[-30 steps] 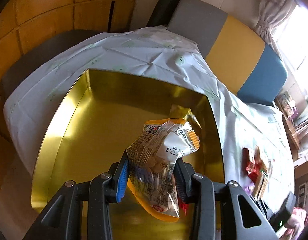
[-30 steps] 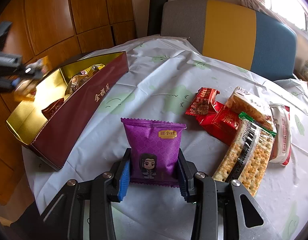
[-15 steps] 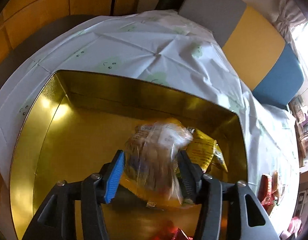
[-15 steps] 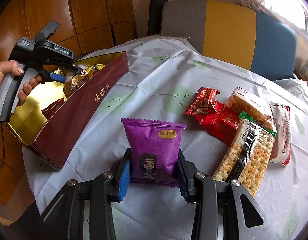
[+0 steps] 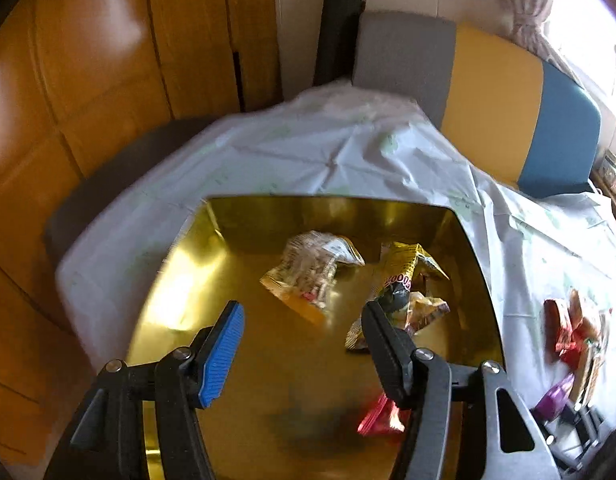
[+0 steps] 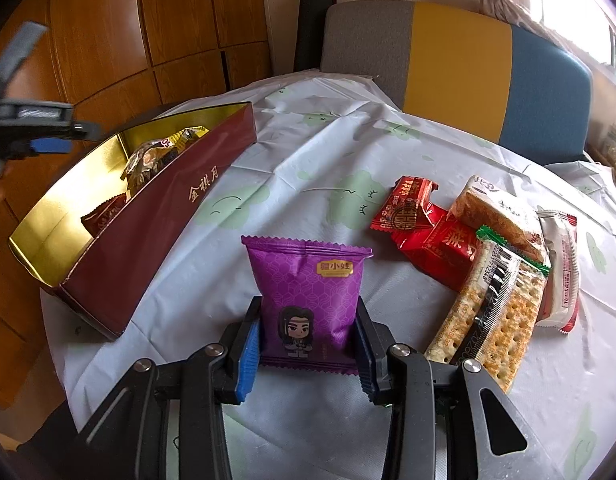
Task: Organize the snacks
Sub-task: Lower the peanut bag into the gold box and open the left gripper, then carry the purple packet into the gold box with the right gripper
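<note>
Two grippers: left gripper (image 5: 302,324) spread wide and holding nothing above gold-lined box (image 5: 180,288), orange-edged clear packet (image 5: 308,276) lying on its floor (beside yellow packet (image 5: 403,276)); right gripper (image 6: 306,338) pinching purple snack pouch (image 6: 308,296) over tablecloth (image 6: 292,168), near box.

My left gripper (image 5: 302,338) is black, angular linkage with silver screws at the joints; one ribbed pad (image 5: 224,350) is blue, the other black. My right gripper (image 6: 308,344) has the same build.
</note>
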Action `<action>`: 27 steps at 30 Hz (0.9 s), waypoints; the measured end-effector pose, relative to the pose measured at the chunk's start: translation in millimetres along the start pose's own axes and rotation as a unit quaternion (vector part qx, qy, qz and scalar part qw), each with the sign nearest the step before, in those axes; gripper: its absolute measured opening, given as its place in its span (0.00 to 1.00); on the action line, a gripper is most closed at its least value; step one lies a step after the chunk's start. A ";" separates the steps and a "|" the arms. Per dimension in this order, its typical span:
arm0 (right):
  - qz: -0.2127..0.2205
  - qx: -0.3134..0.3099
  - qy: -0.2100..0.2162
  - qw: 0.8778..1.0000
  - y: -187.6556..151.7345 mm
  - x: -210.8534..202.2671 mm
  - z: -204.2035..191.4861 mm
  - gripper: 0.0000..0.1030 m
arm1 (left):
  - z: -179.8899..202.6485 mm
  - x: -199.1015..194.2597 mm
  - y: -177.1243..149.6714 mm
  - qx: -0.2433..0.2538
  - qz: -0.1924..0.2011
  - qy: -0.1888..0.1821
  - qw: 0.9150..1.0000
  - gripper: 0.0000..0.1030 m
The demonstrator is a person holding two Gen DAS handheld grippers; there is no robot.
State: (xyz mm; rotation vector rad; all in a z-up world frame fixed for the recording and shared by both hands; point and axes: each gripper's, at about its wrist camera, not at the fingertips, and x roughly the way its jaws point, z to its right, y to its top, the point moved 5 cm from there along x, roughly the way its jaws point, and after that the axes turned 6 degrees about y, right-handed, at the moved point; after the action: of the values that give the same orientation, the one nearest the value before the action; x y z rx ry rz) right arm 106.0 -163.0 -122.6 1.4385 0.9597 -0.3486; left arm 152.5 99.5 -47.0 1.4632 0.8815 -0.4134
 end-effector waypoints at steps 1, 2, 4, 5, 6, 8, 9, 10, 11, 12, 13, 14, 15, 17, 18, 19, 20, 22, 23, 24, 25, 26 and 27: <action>0.000 0.000 -0.001 1.000 0.0 0.0 0.0 0.40 | -1.5 -8.9 -2.1 0.002 0.016 0.008 1.000 0.60; 0.000 -0.001 -0.002 1.000 -0.1 0.0 -0.2 0.40 | -3.4 -18.0 -4.6 0.005 0.031 0.017 0.999 0.60; -0.001 -0.001 -0.003 1.000 0.0 0.0 -0.4 0.40 | -8.3 -34.2 -8.9 0.003 0.054 0.029 0.998 0.60; -0.001 -0.002 -0.004 1.000 -0.1 0.2 -0.3 0.40 | -12.0 -39.8 -12.0 -0.004 0.058 0.026 0.998 0.60; -0.001 -0.002 -0.004 1.000 0.0 0.3 -0.2 0.40 | -15.6 -44.6 -15.9 -0.013 0.056 0.021 0.998 0.60; -0.003 -0.002 -0.006 1.000 0.0 0.4 -0.3 0.40 | -20.7 -48.0 -21.1 -0.026 0.049 0.016 0.998 0.60; -0.003 -0.001 -0.006 1.000 0.0 0.3 -0.2 0.40 | -24.6 -50.3 -24.6 -0.033 0.046 0.013 0.998 0.60; -0.004 0.000 -0.007 1.000 0.2 0.5 -0.1 0.40 | -27.2 -52.9 -27.9 -0.038 0.046 0.012 0.998 0.60; -0.005 0.000 -0.008 1.000 0.4 0.7 -0.1 0.40 | -30.7 -55.9 -31.0 -0.042 0.048 0.010 0.998 0.60; -0.006 0.001 -0.009 1.000 0.7 0.9 -0.3 0.40 | -30.6 -58.7 -34.6 -0.041 0.050 0.010 0.998 0.60; -0.007 0.002 -0.011 1.000 1.1 0.9 -0.4 0.40 | -32.1 -59.4 -37.4 -0.040 0.049 0.014 0.998 0.60; -0.009 0.002 -0.013 1.000 1.5 1.1 -0.6 0.40 | -34.6 -60.9 -39.9 -0.040 0.049 0.020 0.998 0.60; -0.011 0.003 -0.015 1.000 1.8 1.1 -0.7 0.40 | -35.5 -61.4 -43.1 -0.040 0.049 0.021 0.998 0.60; -0.016 0.004 -0.019 1.000 2.8 1.7 -1.1 0.40 | -38.5 -63.0 -46.9 -0.040 0.049 0.022 0.998 0.60; -0.018 0.005 -0.020 1.000 3.0 1.7 -1.0 0.40 | -40.5 -63.6 -48.8 -0.041 0.049 0.021 0.998 0.60; -0.021 0.006 -0.021 1.000 3.4 1.9 -0.9 0.40 | -42.4 -64.4 -50.8 -0.043 0.048 0.019 0.998 0.60; -0.023 0.007 -0.022 0.999 3.2 1.5 -1.2 0.40 | -44.3 -64.3 -52.8 -0.044 0.047 0.019 0.998 0.60; -0.028 0.009 -0.023 0.999 3.6 1.2 -1.2 0.39 | -46.8 -63.1 -55.1 -0.048 0.043 0.017 0.998 0.60; -0.031 0.011 -0.023 0.999 4.4 1.3 -1.3 0.39 | -48.2 -62.6 -56.0 -0.050 0.042 0.016 0.998 0.60; -0.036 0.015 -0.024 0.999 5.6 1.1 -0.6 0.39 | -49.9 -63.1 -57.3 -0.051 0.041 0.015 0.998 0.60; -0.040 0.019 -0.024 0.999 7.0 1.6 -0.1 0.39 | -50.4 -63.3 -57.9 -0.052 0.041 0.017 0.998 0.60; -0.045 0.024 -0.024 0.998 9.3 1.4 0.6 0.39 | -51.4 -63.9 -58.2 -0.052 0.042 0.018 0.998 0.60; -0.045 0.028 -0.025 0.998 12.0 -0.1 1.0 0.39 | -52.7 -65.5 -58.7 -0.053 0.045 0.019 0.997 0.60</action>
State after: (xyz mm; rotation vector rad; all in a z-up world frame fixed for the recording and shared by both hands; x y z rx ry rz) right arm 115.0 -162.0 -114.6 1.4339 0.9831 -0.4788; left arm 54.5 126.1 -33.0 1.4113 0.8525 -0.2693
